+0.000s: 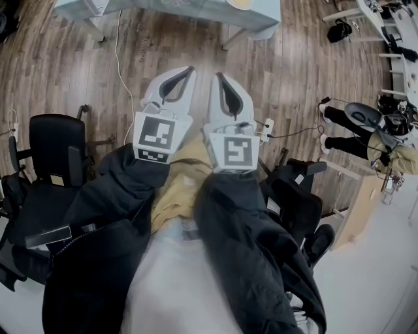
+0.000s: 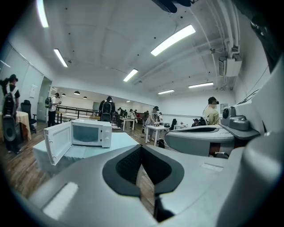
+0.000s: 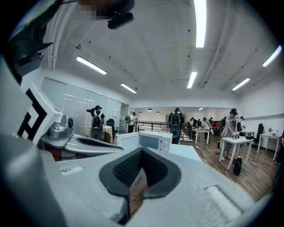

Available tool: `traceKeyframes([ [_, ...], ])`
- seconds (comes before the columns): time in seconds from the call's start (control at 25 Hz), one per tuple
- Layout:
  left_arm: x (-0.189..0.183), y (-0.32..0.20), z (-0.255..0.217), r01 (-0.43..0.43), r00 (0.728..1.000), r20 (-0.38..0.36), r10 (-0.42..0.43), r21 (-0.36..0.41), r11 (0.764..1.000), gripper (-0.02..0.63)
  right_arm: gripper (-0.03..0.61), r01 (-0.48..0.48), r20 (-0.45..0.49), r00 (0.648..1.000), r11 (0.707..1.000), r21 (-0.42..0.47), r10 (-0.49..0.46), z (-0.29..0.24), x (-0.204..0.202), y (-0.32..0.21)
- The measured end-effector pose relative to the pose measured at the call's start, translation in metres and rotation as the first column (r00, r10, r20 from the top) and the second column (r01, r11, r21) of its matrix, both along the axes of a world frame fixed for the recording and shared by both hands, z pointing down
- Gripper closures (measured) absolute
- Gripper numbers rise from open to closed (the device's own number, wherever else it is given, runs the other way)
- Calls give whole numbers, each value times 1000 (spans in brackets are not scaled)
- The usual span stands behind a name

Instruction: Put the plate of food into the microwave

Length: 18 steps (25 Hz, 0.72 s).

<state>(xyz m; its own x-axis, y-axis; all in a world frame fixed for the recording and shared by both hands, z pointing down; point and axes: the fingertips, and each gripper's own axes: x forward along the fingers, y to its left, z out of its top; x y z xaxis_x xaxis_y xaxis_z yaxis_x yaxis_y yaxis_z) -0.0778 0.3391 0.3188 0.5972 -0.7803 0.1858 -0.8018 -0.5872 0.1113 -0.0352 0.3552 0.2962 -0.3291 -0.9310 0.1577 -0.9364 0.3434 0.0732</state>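
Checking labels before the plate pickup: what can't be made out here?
- Possible plate: head view, cut by top edge; food unreadable.
- Microwave inside: left gripper view, too small to tell if empty.
- Microwave base: right gripper view, partly behind the right hand-held gripper.

Table [image 1: 196, 12] & plate [image 1: 240, 3] are cut off by head view's top edge. Microwave [image 3: 148, 140] bottom is hidden behind right gripper [image 3: 142, 150]; distant ppl [image 3: 176, 122] are too small to tell.

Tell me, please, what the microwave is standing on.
The open microwave stands on a pale blue table. The tabletop directly beneath it is covered by the microwave itself, and in the left gripper view the shut left tongs hide the table's near edge.
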Motion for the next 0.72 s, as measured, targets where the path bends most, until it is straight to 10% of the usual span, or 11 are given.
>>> traceKeyframes([
  [0.72,-7,-17,7,56,998,11,-56,-18,998,615,581,74,16,997,997,-10,-74,2,-12,-18],
])
